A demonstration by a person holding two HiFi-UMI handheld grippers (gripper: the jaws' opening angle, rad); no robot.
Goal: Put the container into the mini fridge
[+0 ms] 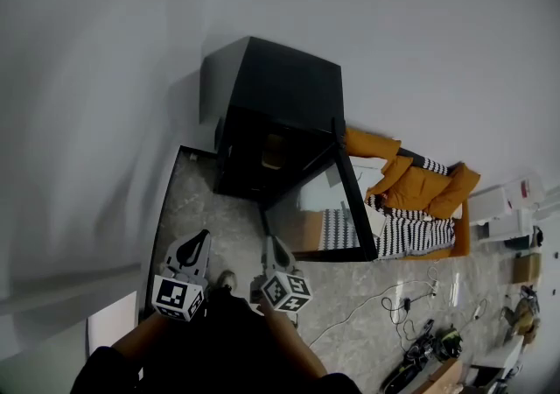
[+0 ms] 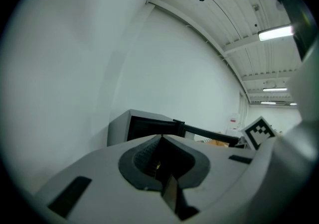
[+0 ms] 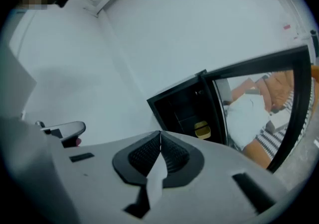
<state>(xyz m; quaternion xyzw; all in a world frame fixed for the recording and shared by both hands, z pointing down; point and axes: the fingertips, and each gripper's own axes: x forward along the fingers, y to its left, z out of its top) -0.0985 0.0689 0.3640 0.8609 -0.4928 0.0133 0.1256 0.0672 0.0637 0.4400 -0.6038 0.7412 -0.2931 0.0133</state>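
Note:
A black mini fridge (image 1: 271,116) stands on the marbled floor against the white wall, its glass door (image 1: 328,208) swung open toward me. A yellow container (image 3: 202,129) sits on a shelf inside the fridge, faintly visible in the head view as well (image 1: 273,151). My left gripper (image 1: 194,248) and right gripper (image 1: 278,252) hover side by side in front of the fridge, well short of it. Both are shut with nothing between the jaws. The left gripper (image 2: 160,137) points at the fridge (image 2: 149,126). The right gripper (image 3: 160,133) points at the open compartment (image 3: 184,111).
An orange jacket and a striped cloth (image 1: 420,186) lie right of the door. Cables (image 1: 398,300) and small tools run across the floor at the lower right. White boxes (image 1: 507,204) stand at the far right. The wall fills the left and the back.

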